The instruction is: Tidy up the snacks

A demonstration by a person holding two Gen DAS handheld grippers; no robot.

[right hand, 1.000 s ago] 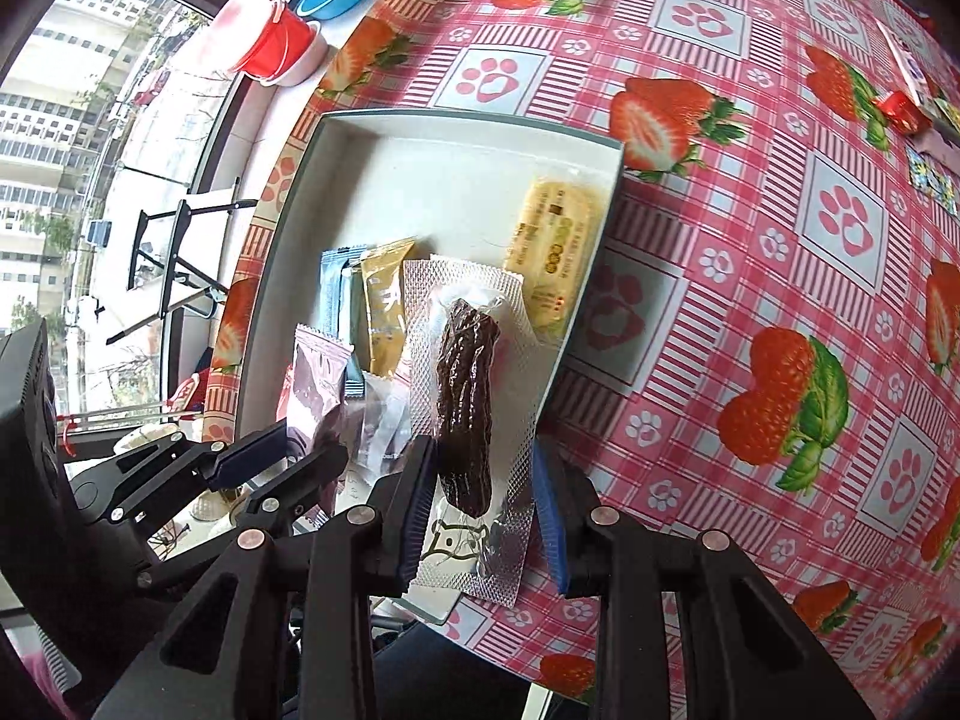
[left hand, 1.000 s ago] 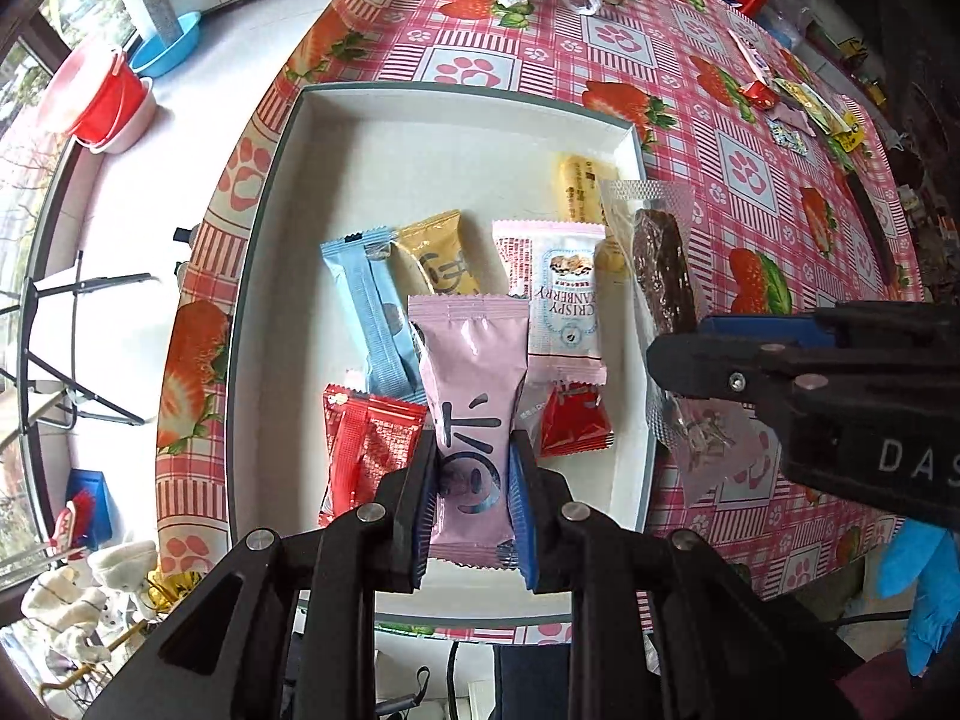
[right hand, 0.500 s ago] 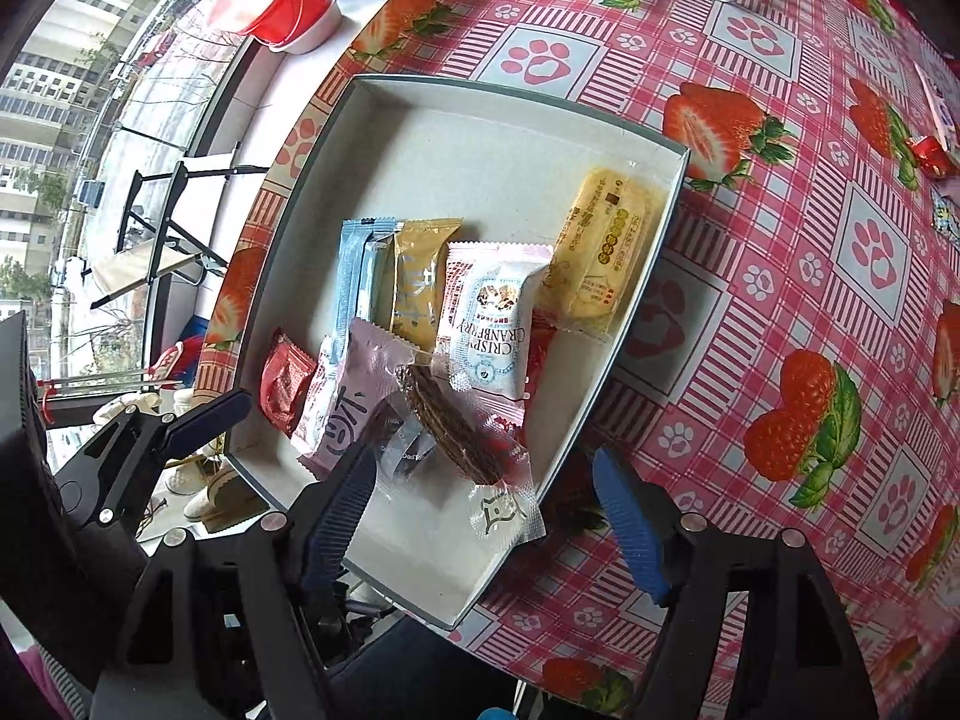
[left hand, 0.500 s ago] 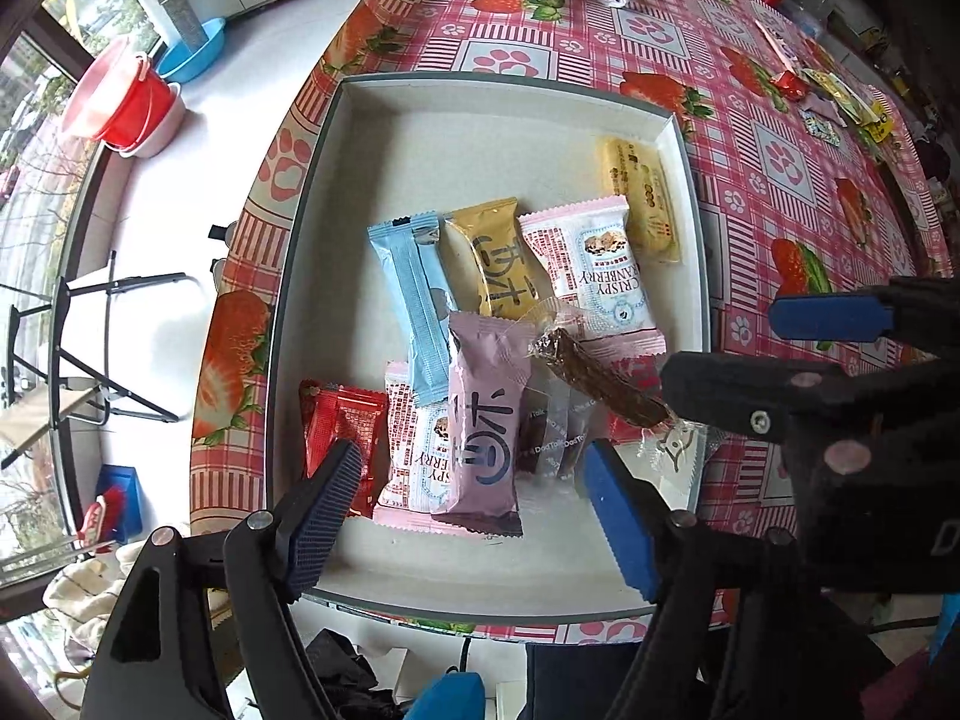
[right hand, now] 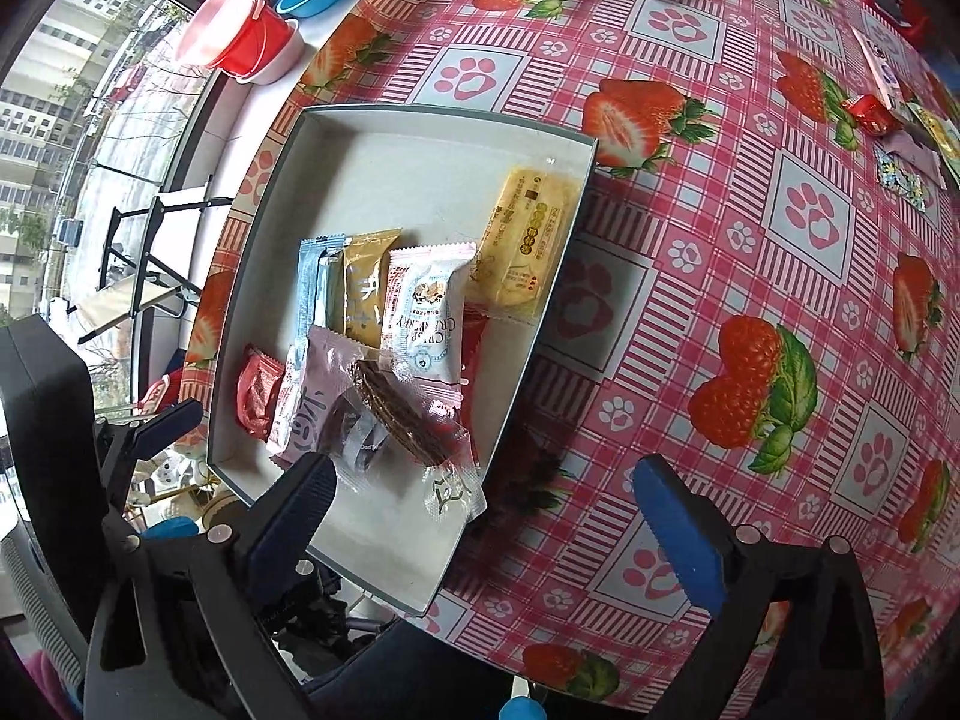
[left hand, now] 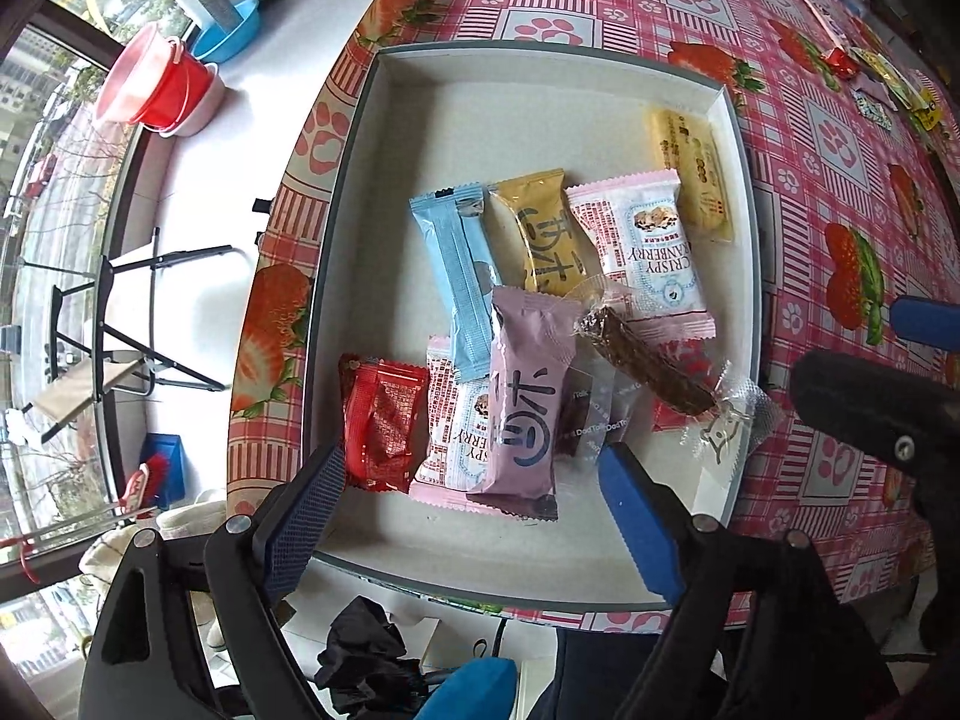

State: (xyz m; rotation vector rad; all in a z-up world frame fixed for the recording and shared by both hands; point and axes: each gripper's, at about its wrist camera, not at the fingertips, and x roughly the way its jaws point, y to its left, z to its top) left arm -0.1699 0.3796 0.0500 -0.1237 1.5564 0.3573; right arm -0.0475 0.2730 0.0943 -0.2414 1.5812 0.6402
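From the left wrist view, the left tongs (left hand: 474, 504) have just been opening and stand spread wide, nothing pinched; the lilac foil snack packet (left hand: 528, 396) lies free between them in the shallow white cardboard tray (left hand: 510, 96), long axis running from the tongs toward the tray's far wall, on top of other wrappers. Beside it the dark brown bar in a clear wrapper (left hand: 651, 360) slants diagonally toward the tray's right rim. Over to the right wrist view: the right tongs (right hand: 480, 510) have just been opening too, spread wide and empty, above the tray's near corner and the red-checked strawberry tablecloth on the table (right hand: 750, 276); the brown bar (right hand: 402, 414) lies angled, its clear end overhanging nothing I can judge.
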